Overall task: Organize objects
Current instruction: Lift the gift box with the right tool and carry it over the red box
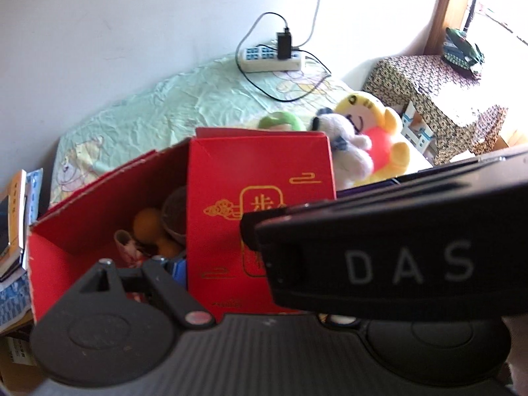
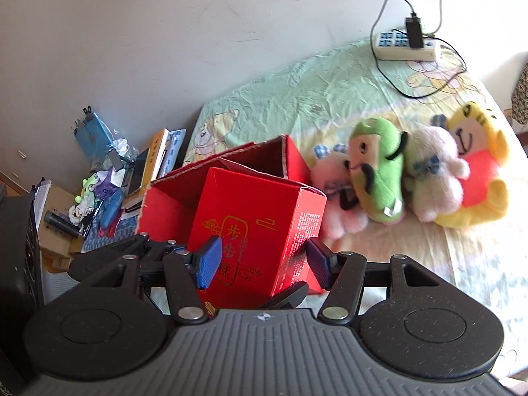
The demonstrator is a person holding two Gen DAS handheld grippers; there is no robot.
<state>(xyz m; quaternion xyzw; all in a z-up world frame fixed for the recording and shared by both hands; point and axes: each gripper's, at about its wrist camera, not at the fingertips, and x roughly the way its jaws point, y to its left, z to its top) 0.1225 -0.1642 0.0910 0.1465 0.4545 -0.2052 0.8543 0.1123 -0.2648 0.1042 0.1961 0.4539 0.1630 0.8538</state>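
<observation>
A small red box with gold characters (image 2: 257,217) stands tilted in the front part of a larger open red carton (image 2: 165,204). My right gripper (image 2: 262,264) is shut on the small box, one blue pad on each side. In the left wrist view the small red box (image 1: 260,198) is partly covered by the right gripper's black body (image 1: 396,250). My left gripper (image 1: 231,264) shows only its left finger (image 1: 178,267), close to the box's left side; the other finger is hidden. Orange round things (image 1: 148,221) lie in the carton (image 1: 66,241).
Green (image 2: 379,178), white (image 2: 435,178), yellow (image 2: 475,178) and pink (image 2: 333,198) plush toys lie right of the carton on the pale green sheet (image 2: 280,99). A power strip (image 2: 409,46) with cables sits by the wall. Books and clutter (image 2: 148,161) crowd the left. A cloth-covered stool (image 1: 429,92) stands far right.
</observation>
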